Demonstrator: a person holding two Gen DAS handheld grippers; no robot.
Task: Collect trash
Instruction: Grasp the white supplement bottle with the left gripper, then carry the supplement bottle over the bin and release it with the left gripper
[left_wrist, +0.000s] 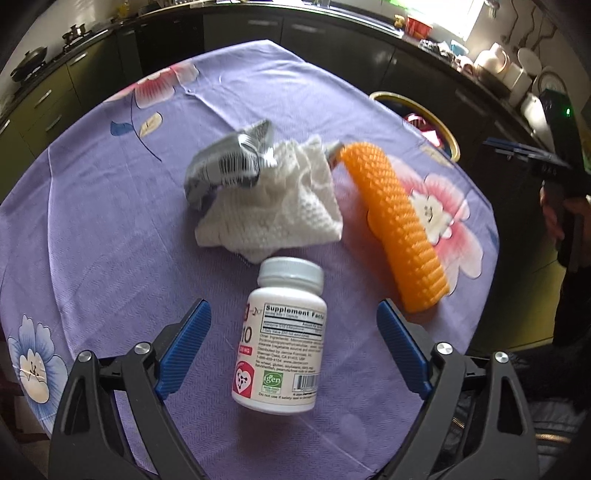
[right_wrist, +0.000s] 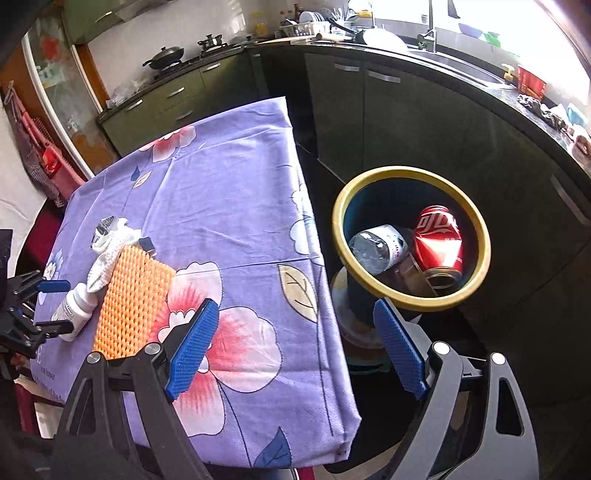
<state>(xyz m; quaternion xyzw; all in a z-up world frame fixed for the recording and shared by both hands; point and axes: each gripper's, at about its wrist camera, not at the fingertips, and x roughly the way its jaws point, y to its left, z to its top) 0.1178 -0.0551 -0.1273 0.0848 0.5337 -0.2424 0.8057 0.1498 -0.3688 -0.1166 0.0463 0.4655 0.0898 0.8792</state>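
A white supplement bottle (left_wrist: 282, 336) lies on the purple flowered tablecloth (left_wrist: 110, 229), between the blue fingers of my open left gripper (left_wrist: 293, 317), not touched. Beyond it lie a crumpled white paper towel (left_wrist: 284, 206), a silver wrapper (left_wrist: 229, 162) and an orange spiky mat (left_wrist: 399, 221). In the right wrist view my open, empty right gripper (right_wrist: 295, 328) hangs over the table's right edge beside a yellow-rimmed bin (right_wrist: 412, 299) that holds a red can (right_wrist: 439, 240) and a clear plastic bottle (right_wrist: 376, 247). The bottle (right_wrist: 74, 306), towel (right_wrist: 107, 258) and mat (right_wrist: 129, 299) show at the left there.
Dark kitchen cabinets (right_wrist: 406, 122) and a counter with a sink (right_wrist: 454, 66) run behind the table and bin. The bin's rim (left_wrist: 448, 129) shows past the table's far right edge in the left view. The right gripper's body (left_wrist: 561, 177) is at far right.
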